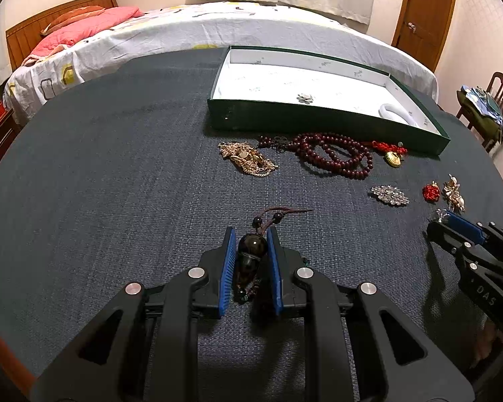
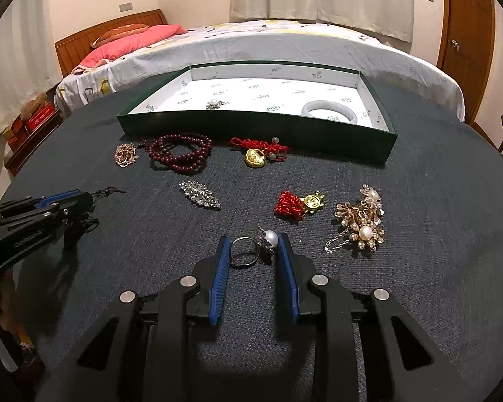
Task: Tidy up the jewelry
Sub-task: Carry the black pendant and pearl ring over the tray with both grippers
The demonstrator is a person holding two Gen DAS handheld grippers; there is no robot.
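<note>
Behind the dark blue cloth-covered table [image 2: 419,301] stood a big bed [image 2: 285,43] with a pink pillow, and pale curtains hung at the back. On the far part of the table sat a wide green box [image 2: 251,127] with a white inside. A white bangle [image 2: 330,111] and a small pearl flower pin [image 2: 214,104] already lay in it.

Most of the jewelry was not yet in the box. Just in front of the box wall lay dark red prayer beads [image 2: 181,154], a gold chain bundle [image 2: 125,154] and a red knot with a gold charm [image 2: 260,152]. Nearer were a sparkly silver brooch [image 2: 200,194], a small red knot charm [image 2: 298,205] and a gold pearl brooch [image 2: 362,224].

The left gripper [image 1: 250,254] was low on the table, its blue pads pressed on both sides of a dark bead pendant [image 1: 251,256]. The pendant's long side ran along the fingers, and its thin cord pointed away toward the box. I think it was held tight and ready to lift.

The right gripper [image 2: 254,251] was partly open. A pearl ring [image 2: 251,246] lay flat between its blue pads, the hoop near one pad and the pearl right beside the other. I could not tell if the pads touched it. The box lay straight ahead of both grippers, past the other pieces, so each would need to lift up and go over them.
</note>
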